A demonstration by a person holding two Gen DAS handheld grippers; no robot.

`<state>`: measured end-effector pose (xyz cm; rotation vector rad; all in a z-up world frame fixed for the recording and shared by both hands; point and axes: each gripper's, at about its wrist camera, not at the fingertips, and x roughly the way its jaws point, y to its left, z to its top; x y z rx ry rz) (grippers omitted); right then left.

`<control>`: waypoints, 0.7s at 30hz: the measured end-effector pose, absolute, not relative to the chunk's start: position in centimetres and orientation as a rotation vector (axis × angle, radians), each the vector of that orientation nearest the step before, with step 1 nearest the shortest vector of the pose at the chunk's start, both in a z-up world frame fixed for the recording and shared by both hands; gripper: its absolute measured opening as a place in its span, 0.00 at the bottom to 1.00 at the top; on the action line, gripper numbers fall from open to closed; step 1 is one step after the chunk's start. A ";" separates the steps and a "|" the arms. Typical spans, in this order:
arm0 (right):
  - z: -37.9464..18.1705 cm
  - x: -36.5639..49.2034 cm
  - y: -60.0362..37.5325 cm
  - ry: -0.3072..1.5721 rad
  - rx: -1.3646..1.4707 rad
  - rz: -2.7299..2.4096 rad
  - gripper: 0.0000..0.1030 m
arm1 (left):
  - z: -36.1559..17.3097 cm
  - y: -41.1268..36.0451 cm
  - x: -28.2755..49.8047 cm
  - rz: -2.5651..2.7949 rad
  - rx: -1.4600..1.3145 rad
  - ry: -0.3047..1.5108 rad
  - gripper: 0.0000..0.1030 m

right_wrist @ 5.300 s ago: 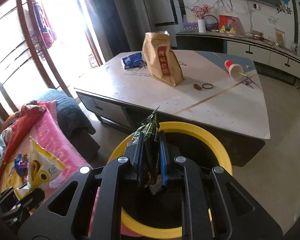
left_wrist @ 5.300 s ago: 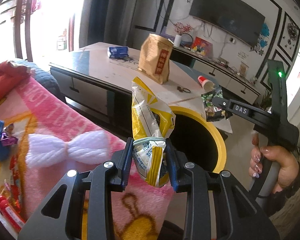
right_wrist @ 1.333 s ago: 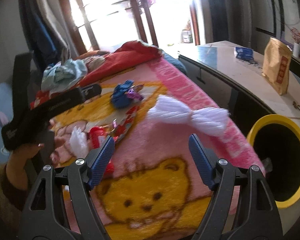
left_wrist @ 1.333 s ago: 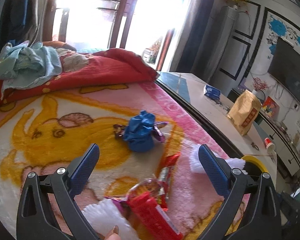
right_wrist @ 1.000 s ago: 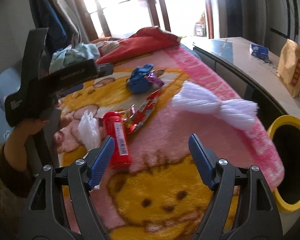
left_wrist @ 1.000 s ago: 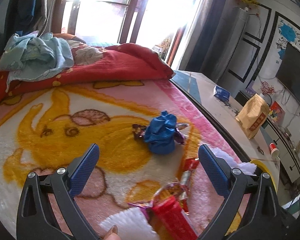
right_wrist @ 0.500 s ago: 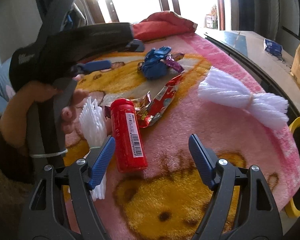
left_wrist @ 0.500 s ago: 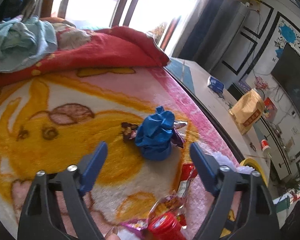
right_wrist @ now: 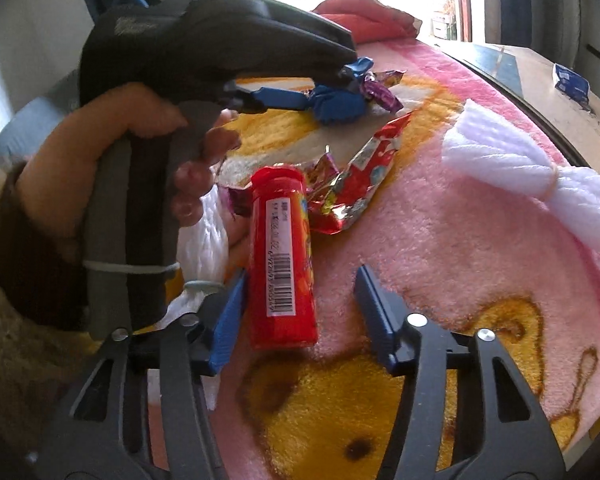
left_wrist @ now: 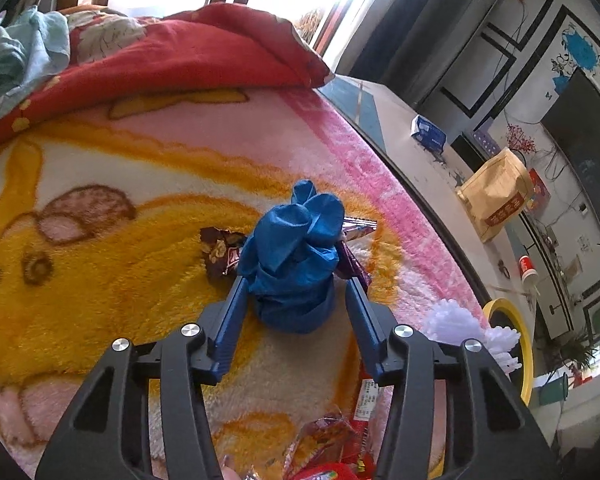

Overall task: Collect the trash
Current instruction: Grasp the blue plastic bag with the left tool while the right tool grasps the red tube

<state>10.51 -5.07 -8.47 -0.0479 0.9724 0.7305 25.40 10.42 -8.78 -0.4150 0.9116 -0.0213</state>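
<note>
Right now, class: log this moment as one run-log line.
left gripper: open around blue wad | right gripper: open around red tube | blanket

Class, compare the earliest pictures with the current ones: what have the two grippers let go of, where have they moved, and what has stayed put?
Both grippers have let go of their wrappers and swung from the yellow bin to the blanket. The left gripper now brackets the blue bag; the right gripper has closed in around the red tube. Both are open. The brown bag on the table has not moved.
</note>
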 end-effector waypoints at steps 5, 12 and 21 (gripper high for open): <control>-8.8 10.4 -5.4 0.963 -0.060 0.719 0.28 | -9.6 10.3 25.7 -0.017 -0.415 0.931 0.36; -8.8 10.1 -6.0 0.960 -0.053 0.727 0.24 | -9.9 10.5 25.5 -0.018 -0.428 0.924 0.24; -8.8 9.6 -6.7 0.969 -0.042 0.735 0.23 | -8.4 10.3 23.0 -0.049 -0.446 0.862 0.14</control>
